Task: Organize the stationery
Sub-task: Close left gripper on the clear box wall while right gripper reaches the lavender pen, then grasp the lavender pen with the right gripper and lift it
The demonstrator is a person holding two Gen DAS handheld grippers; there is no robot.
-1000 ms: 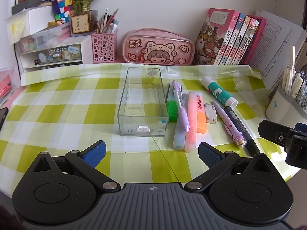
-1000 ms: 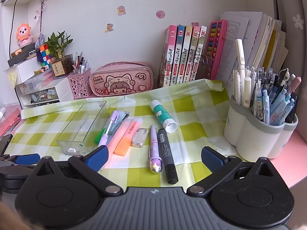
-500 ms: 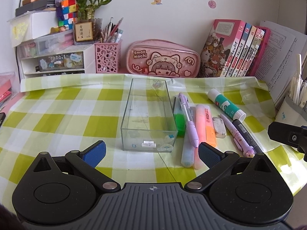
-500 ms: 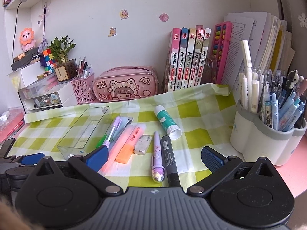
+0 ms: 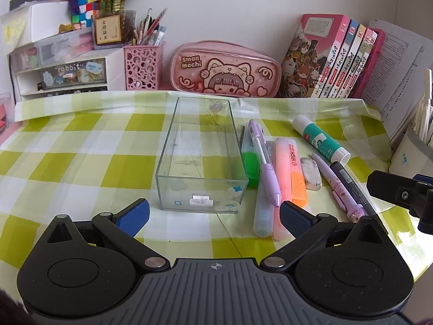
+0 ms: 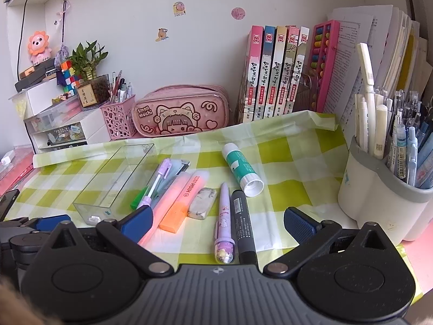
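Approaching, nothing picked up yet.
Left gripper [image 5: 213,214] and right gripper [image 6: 218,220] both spread, empty. Clear box [image 5: 201,159] at 12 o'clock; pens [image 5: 266,173] at 1 o'clock. Next: pinch one pen.

checked tablecloth [image 5: 81,162] under stationery
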